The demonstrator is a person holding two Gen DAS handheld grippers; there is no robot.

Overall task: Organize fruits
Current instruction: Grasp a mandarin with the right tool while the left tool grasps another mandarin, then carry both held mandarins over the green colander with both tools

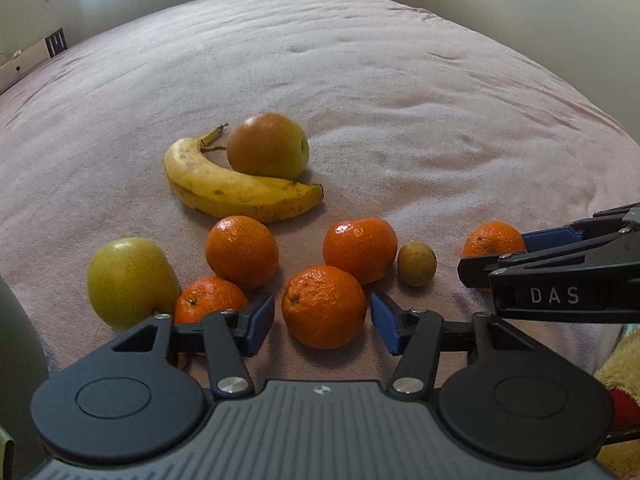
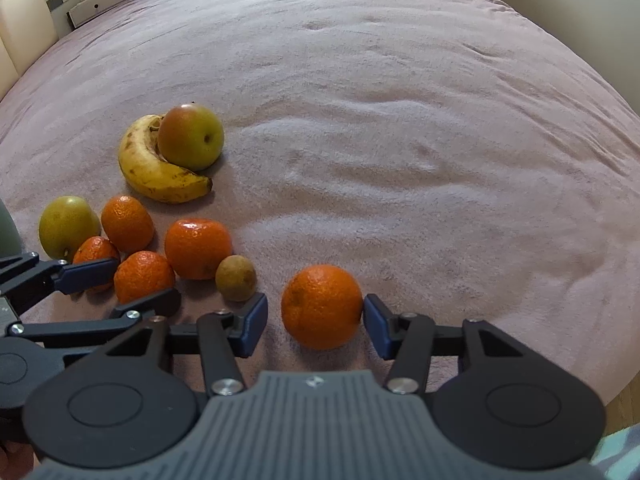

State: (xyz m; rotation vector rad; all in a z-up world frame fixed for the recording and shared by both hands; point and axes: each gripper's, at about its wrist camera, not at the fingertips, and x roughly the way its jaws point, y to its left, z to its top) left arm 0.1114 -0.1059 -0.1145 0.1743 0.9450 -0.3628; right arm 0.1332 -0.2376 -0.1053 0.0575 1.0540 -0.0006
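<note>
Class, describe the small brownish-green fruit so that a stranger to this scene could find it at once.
Start at the pink blanket that covers the bed and find the cluster of oranges below the banana. At that cluster's right edge, beside the glossiest orange, lies the small round fruit. It alone is dull brownish-green, and it is far smaller than any orange or apple nearby.

A tangerine [image 1: 494, 240] sits half hidden behind the right gripper's fingers [image 1: 556, 236]. A plush toy [image 1: 618, 376] is cut off by the right edge.
</note>
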